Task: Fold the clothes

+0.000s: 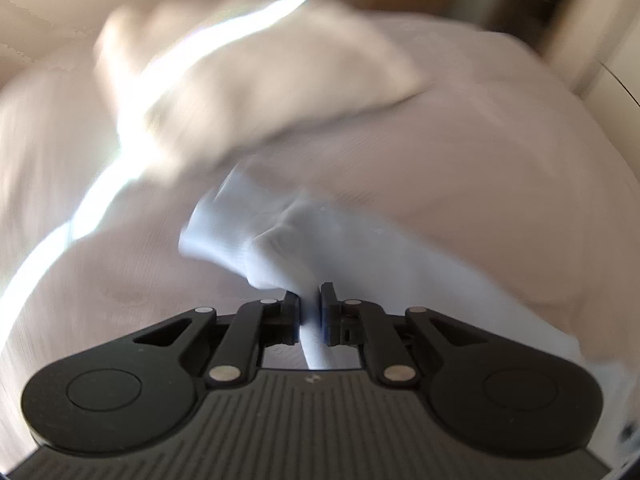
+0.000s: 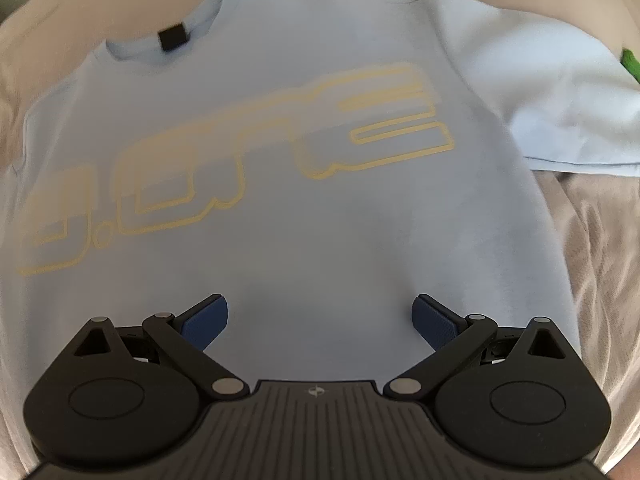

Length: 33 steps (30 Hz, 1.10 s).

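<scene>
On my right camera the T-shirt (image 2: 320, 240) is pale blue, with big outlined letters (image 2: 224, 156) printed across the chest in soft yellow and a small black tag (image 2: 173, 37) at the collar. It lies on a beige bedsheet (image 2: 600, 240), and I catch a bright green scrap (image 2: 631, 65) at the far right edge. My right gripper (image 2: 320, 322) is black with dark blue pads (image 2: 206, 322). On my left camera the black left gripper (image 1: 310, 312) shows against pale blue cloth (image 1: 280, 236) and a blurred beige heap (image 1: 260, 80).
</scene>
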{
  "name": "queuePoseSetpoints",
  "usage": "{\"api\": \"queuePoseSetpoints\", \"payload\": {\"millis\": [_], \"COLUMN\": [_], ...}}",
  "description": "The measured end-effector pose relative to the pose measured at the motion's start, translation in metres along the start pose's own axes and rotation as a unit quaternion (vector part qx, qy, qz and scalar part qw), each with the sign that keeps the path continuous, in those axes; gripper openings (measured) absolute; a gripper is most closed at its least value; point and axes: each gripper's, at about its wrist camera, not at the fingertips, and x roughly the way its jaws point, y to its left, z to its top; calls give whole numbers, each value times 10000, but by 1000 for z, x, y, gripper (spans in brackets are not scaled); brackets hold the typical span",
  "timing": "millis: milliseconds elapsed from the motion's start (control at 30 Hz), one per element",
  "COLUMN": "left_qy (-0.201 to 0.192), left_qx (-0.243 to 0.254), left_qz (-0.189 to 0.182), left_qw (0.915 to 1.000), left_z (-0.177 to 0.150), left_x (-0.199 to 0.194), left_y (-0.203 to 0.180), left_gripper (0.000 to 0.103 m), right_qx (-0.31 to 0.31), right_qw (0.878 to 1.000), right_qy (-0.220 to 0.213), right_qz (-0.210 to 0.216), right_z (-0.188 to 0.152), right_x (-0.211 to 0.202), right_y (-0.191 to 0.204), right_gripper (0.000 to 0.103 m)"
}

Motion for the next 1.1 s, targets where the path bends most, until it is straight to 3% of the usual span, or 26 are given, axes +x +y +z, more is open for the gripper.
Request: {"api": "queuePoseSetpoints", "payload": {"millis": [100,167,233,300,367,400,433,500,533,567,667,733,767,833,900,933,1100], "left_qy": [-612,-948,-1092,-705,-254,-9,220,657,825,992,1316,1181,1072,728,362,209,-7], "left_qx": [951,1600,2155,2520,2852,3085,3326,3709,3705,3585,3141,3095,3149,3288,3400,3481,3960], "left_qz": [-774,-1524,-2308,-3095,-3855,-4083,-4157,-4173,-4152,-4102,-3425,-2513,-2032,-1196,-372,-31,577], "left_qw": [9906,9707,9425,9142,8772,8591,8462,8270,8267,8327,8756,9095,9209,9339,9390,9372,9165], "left_z": [4,-6,-26,-59,-93,-114,-136,-176,-184,-184,-160,-133,-119,-91,-62,-48,-20], "left_x": [-49,-89,-124,-140,-154,-157,-157,-155,-152,-146,-116,-96,-86,-66,-47,-35,24], "left_y": [-62,-110,-154,-190,-226,-242,-253,-267,-265,-259,-220,-191,-178,-161,-144,-138,-140], "left_gripper": [2,2,2,5,16,24,24,24,24,24,31,36,41,46,55,56,61], "right_qx": [252,413,552,672,799,865,928,1044,1102,1129,1200,1215,1216,1154,1009,934,716], "right_qw": [9996,9990,9982,9972,9959,9952,9946,9935,9929,9927,9920,9921,9921,9929,9944,9951,9966], "right_qy": [-39,-96,-171,-277,-394,-431,-450,-450,-441,-426,-380,-319,-297,-269,-257,-243,-131], "right_qz": [86,128,156,158,166,154,138,99,75,75,82,75,75,102,157,200,385], "right_z": [1,3,4,6,7,7,7,7,6,5,2,-1,-4,-3,1,3,11], "right_x": [-6,-11,-17,-23,-28,-30,-31,-32,-32,-31,-29,-26,-26,-24,-21,-20,-11], "right_y": [-17,-29,-41,-53,-67,-73,-80,-93,-100,-104,-117,-118,-118,-109,-95,-87,-55], "right_gripper": [101,101,101,101,101,101,101,101,101,101,101,101,101,101,101,101,101]}}
